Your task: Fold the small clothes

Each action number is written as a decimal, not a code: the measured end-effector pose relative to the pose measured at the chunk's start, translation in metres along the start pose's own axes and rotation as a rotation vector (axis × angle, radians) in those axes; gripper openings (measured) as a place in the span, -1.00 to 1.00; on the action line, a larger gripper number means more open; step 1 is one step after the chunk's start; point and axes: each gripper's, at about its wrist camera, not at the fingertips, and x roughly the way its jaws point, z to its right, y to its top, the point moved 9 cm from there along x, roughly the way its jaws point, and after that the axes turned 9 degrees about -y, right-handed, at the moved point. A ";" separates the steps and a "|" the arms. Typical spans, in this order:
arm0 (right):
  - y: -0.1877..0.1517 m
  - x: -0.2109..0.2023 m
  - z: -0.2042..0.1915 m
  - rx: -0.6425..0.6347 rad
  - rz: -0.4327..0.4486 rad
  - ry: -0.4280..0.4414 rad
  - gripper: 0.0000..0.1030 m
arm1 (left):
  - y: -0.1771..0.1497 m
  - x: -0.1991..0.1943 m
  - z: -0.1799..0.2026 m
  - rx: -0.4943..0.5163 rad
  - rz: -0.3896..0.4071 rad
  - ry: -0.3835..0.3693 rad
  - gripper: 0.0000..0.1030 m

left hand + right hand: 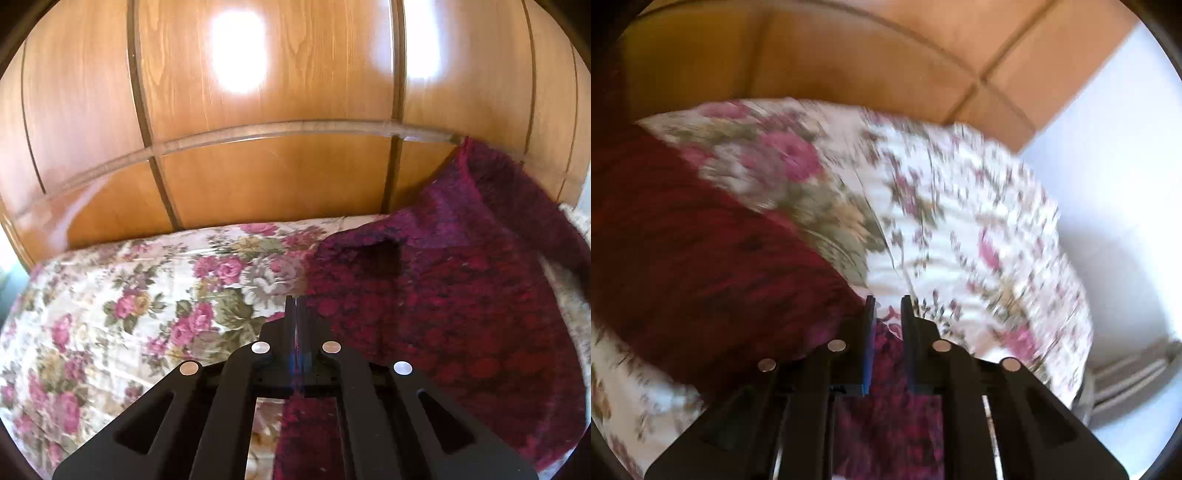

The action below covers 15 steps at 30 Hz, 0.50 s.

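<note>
Left gripper (295, 301): the 2 black fingers stand pressed together at the near edge of the dark red cloth (461, 302). Whether fabric is pinched between them cannot be told.

Right gripper (887, 301): the fingers stand apart with a narrow gap. A blue strip lines the inner face of the left finger. The cloth's edge lies under and between them, and no pad is seen pressing on it.

The cloth is thick and fuzzy, patterned in red, purple and black. It lies on the bedspread (147, 295), with its far corner raised in the left view. The bedspread is white, quilted, and printed with pink roses and green leaves.

Only the left view shows the glossy wooden panels (258, 177) sharply. Only the right view, heavily blurred, shows a white wall (1115, 147).
</note>
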 end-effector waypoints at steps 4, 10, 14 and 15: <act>-0.001 -0.025 0.019 0.103 0.037 0.031 0.13 | -0.008 0.017 -0.020 -0.060 -0.040 0.058 -1.00; 0.004 -0.157 -0.014 0.043 0.312 0.340 0.43 | -0.009 0.005 -0.042 -0.177 -0.011 0.055 -1.00; -0.042 -0.255 -0.123 -0.303 0.303 0.733 0.38 | -0.005 -0.013 -0.041 -0.174 0.026 0.050 -1.00; -0.059 -0.277 -0.155 -0.395 0.299 0.791 0.37 | -0.004 -0.018 -0.040 -0.174 0.037 0.047 -1.00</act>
